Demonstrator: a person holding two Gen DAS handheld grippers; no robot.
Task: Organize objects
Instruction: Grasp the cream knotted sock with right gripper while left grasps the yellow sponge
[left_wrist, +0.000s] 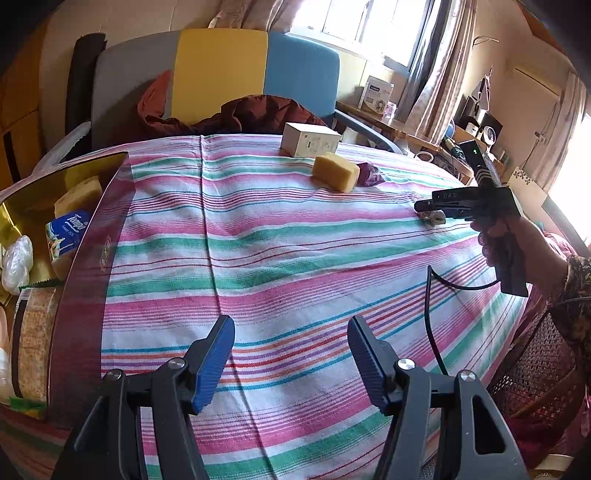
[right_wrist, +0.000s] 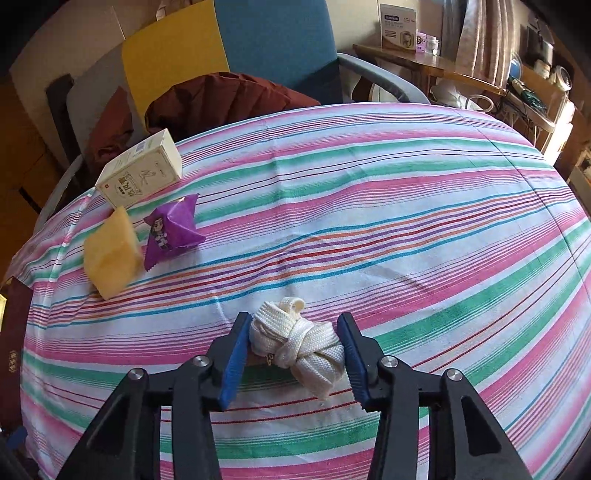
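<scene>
My right gripper (right_wrist: 293, 349) is around a knotted white strap bundle (right_wrist: 295, 343) on the striped tablecloth; its blue pads sit at both sides of the bundle. It also shows in the left wrist view (left_wrist: 434, 214) at the table's right. My left gripper (left_wrist: 291, 354) is open and empty above the cloth near the front. A yellow sponge (left_wrist: 336, 171) (right_wrist: 110, 253), a purple snack packet (left_wrist: 369, 174) (right_wrist: 171, 230) and a white carton (left_wrist: 310, 139) (right_wrist: 142, 175) lie at the far side.
A dark red box with a gold lining (left_wrist: 85, 229) stands at the left, holding a sponge, a Tempo tissue pack (left_wrist: 66, 236) and other packets. A grey, yellow and blue chair (left_wrist: 221, 74) with a dark red garment stands behind the table. A black cable (left_wrist: 428, 314) crosses the right side.
</scene>
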